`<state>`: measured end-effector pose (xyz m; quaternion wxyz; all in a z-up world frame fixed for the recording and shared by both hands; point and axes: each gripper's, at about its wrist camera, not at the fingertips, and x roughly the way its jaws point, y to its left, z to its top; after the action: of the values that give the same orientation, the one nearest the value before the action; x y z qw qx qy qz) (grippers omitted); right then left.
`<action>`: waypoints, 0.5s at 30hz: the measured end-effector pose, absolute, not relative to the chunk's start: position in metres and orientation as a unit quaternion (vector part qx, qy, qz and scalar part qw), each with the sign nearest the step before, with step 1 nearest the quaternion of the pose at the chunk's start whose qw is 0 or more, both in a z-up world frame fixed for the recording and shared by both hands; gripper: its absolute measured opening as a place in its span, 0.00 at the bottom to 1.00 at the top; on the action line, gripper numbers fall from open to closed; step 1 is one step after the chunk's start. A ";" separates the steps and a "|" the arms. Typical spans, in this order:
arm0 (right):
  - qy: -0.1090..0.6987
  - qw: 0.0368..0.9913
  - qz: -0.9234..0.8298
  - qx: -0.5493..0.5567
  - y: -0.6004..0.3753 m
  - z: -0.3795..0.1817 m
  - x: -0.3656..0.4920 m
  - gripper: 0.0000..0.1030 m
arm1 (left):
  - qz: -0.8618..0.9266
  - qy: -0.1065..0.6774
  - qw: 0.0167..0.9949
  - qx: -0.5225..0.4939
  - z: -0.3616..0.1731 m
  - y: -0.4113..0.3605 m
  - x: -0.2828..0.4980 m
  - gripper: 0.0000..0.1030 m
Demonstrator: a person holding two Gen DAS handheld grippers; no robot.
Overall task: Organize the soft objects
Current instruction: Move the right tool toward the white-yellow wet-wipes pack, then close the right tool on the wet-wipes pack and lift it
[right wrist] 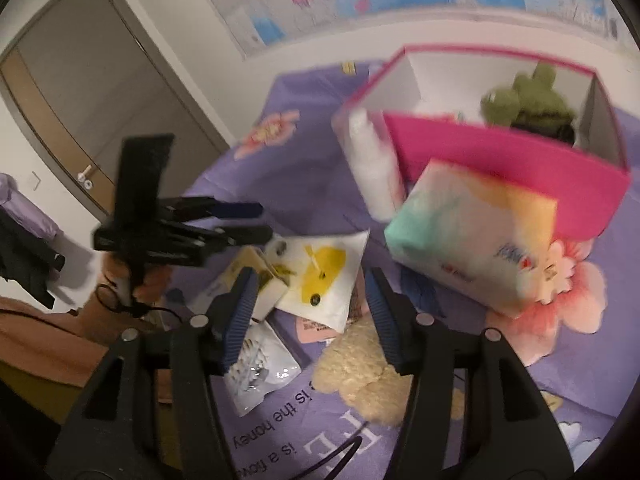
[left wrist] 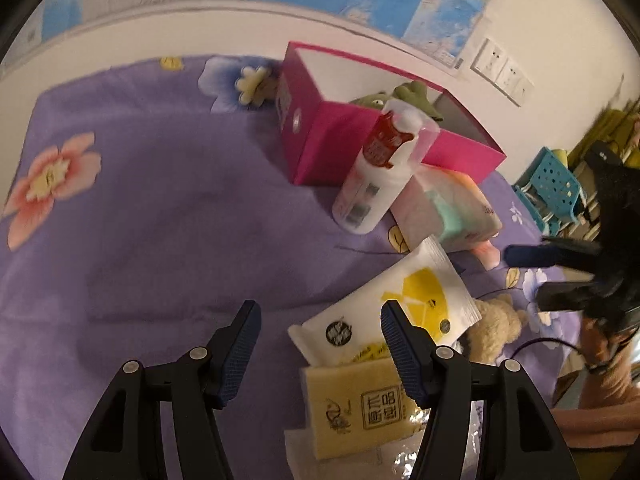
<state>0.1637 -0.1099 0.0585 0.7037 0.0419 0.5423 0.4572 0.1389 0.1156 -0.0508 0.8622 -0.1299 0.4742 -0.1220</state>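
Observation:
A pink open box (left wrist: 336,148) (right wrist: 500,168) stands on the purple flowered sheet, with a green plush (left wrist: 412,94) (right wrist: 528,100) inside. A white and yellow wipes pack (left wrist: 400,312) (right wrist: 320,276), a yellow tissue pack (left wrist: 356,408), a pastel tissue pack (left wrist: 452,208) (right wrist: 472,240) and a cream plush bear (left wrist: 496,328) (right wrist: 360,372) lie near it. My left gripper (left wrist: 316,348) is open and empty, just left of the wipes pack. My right gripper (right wrist: 308,312) is open and empty above the wipes pack and the bear. Each gripper shows in the other's view (left wrist: 560,272) (right wrist: 240,224).
A white bottle with a red label (left wrist: 372,176) (right wrist: 372,168) leans against the box's front corner. A clear crinkly bag (right wrist: 260,368) lies by the bed edge. A door (right wrist: 100,92) stands left, blue baskets (left wrist: 556,188) right, a wall map behind.

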 end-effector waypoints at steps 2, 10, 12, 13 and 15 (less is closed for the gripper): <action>0.558 0.699 0.445 0.032 -0.098 0.043 0.167 0.56 | -0.128 0.480 0.856 -0.141 -0.055 0.118 0.136 0.62; 0.593 0.683 0.424 0.047 -0.083 0.006 0.180 0.40 | -0.149 0.507 0.834 -0.156 -0.072 0.118 0.138 0.62; 0.595 0.682 0.423 0.047 -0.082 0.002 0.182 0.21 | -0.155 0.513 0.830 -0.155 -0.076 0.116 0.140 0.62; 0.592 0.683 0.425 0.045 -0.081 0.002 0.181 0.18 | -0.159 0.515 0.828 -0.156 -0.077 0.115 0.140 0.62; 0.581 0.692 0.427 0.038 -0.082 0.006 0.177 0.14 | -0.171 0.519 0.823 -0.155 -0.079 0.111 0.140 0.62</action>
<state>0.1766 -0.0824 0.0065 0.6924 0.0381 0.5806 0.4266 0.1402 0.1105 -0.0787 0.8231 -0.1547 0.5189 -0.1711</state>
